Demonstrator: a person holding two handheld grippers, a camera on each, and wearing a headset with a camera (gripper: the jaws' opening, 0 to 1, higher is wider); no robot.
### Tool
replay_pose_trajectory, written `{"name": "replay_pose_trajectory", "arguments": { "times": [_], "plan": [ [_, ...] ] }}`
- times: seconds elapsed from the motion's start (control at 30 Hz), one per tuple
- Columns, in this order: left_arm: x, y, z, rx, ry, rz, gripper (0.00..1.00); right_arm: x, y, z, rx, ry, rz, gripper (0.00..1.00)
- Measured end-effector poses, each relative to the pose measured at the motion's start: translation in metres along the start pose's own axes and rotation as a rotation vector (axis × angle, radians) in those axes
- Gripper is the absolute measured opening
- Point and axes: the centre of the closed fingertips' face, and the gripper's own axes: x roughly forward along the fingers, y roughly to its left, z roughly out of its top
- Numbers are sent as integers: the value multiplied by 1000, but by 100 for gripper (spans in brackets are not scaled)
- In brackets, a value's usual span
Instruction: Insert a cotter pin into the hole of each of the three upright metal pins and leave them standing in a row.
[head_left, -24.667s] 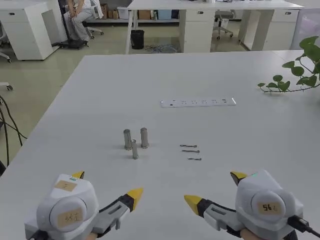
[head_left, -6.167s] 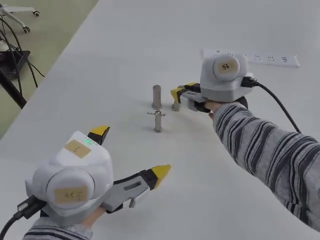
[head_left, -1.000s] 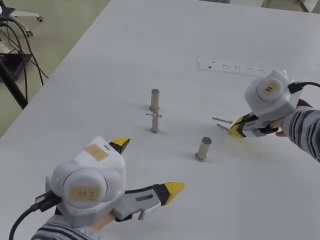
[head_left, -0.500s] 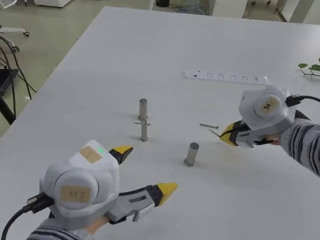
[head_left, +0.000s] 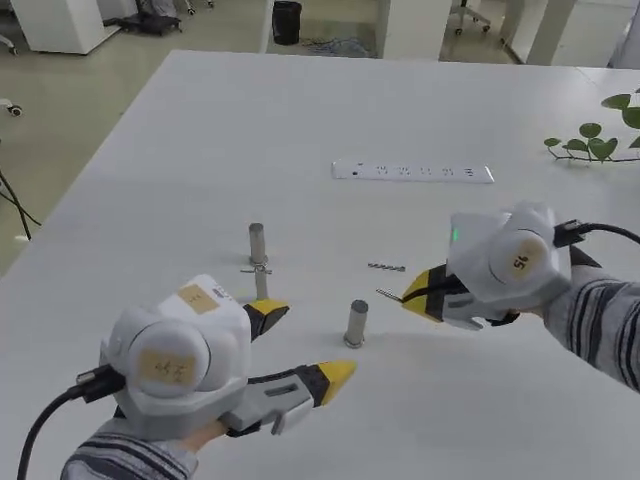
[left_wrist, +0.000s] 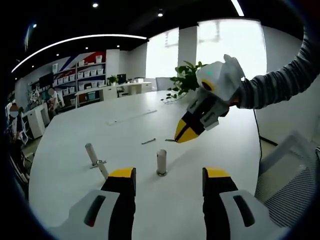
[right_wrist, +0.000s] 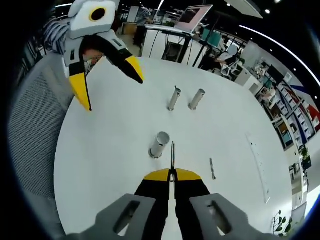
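Three upright metal pins stand on the white table (head_left: 180, 150). The far pin (head_left: 257, 243) is bare; the one just in front (head_left: 262, 283) carries a cotter pin through its hole. A third pin (head_left: 356, 323) stands apart to the right, also seen as pin (right_wrist: 160, 144) and pin (left_wrist: 161, 162). My right gripper (head_left: 413, 286) is shut on a cotter pin (right_wrist: 172, 154), whose tip points at the lone pin from a short way off. My left gripper (head_left: 303, 342) hovers open near the table's front, holding nothing. One loose cotter pin (head_left: 386, 267) lies on the table.
A white power strip (head_left: 412, 171) lies farther back on the table. A leafy plant (head_left: 590, 140) reaches in at the far right edge. Desks and a bin stand on the floor beyond the table.
The right gripper has lifted one cotter pin off the table and carried it left, a little closer to the lone pin. The left gripper has stayed open and kept roughly its place. The head camera has shifted.
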Motion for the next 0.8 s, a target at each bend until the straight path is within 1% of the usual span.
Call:
{"name": "replay_pose_trajectory", "arguments": {
  "times": [0.03,0.2,0.33,0.37,0.5,0.6,0.67,0.8],
  "plan": [
    [2,-1,1,-1,-1,-11,49,0,4,3,-10,-7,3,0],
    [6,-1,5,-7,0,-25,47,-1,16,13,-42,-35,15,0],
    [7,-4,7,-33,-2,-48,43,-3,27,22,-98,-52,22,0],
    [7,-5,7,-41,-2,-57,41,-3,30,24,-117,-53,24,0],
    [8,-9,6,-61,1,-77,32,-5,39,32,-151,-72,30,0],
    [9,-13,7,-78,-5,-95,26,-7,45,36,-205,-75,32,0],
    [9,-15,8,-101,-12,-107,23,-8,49,39,-238,-79,33,0],
    [9,-17,9,-132,-15,-120,19,-9,54,43,-275,-79,31,0]
  ]
}}
